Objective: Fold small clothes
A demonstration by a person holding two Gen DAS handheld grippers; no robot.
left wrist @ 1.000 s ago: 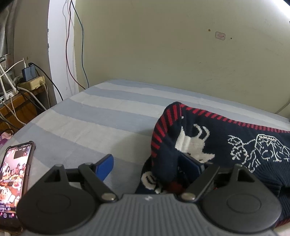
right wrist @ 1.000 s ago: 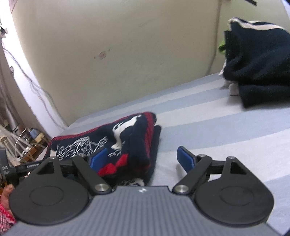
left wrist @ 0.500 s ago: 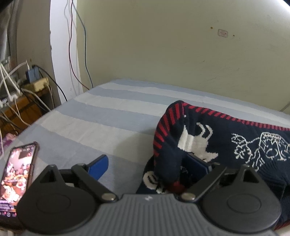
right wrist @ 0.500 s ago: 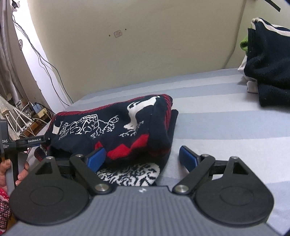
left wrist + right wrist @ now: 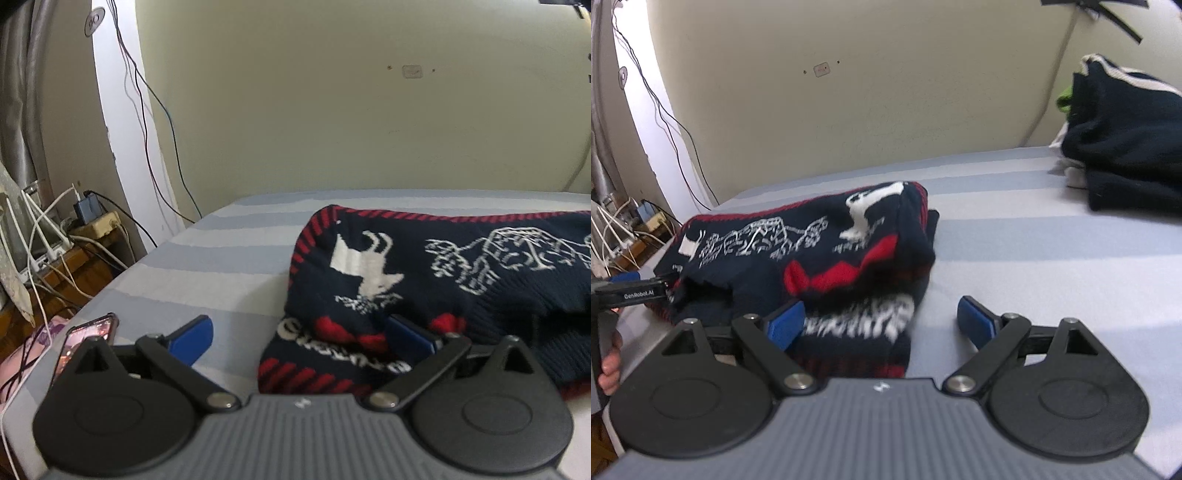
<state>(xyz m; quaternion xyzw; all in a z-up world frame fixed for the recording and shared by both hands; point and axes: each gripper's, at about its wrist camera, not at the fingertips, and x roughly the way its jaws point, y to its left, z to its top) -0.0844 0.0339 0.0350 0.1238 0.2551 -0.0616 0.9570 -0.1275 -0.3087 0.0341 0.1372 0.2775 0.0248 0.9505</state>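
Now letting go after a fold. Sweater (image 5: pixel 443 280) lies doubled over on the striped bed (image 5: pixel 221 266), navy knit with red trim and white figures, near me and left of centre in the right view.

Left tongs (image 5: pixel 299 338): jaws opening, wide. Left pad over bare sheet, right pad against the sweater's near left edge, nothing pinched. Right tongs (image 5: pixel 882 321): wide, holding nothing. Left pad sits at the near hem, right pad over bare sheet just right of the cloth.

Judgement: this fold is laid and I am at the release. Bundle looks lumpy, top layer humped, white-patterned hem sticking out near me.

Next move calls for clearing both pads without dragging the knit, then tucking the hem or moving the bundle toward the dark pile (image 5: pixel 1126 147) far right. Phone (image 5: pixel 88 339) lies near left; keep off it.
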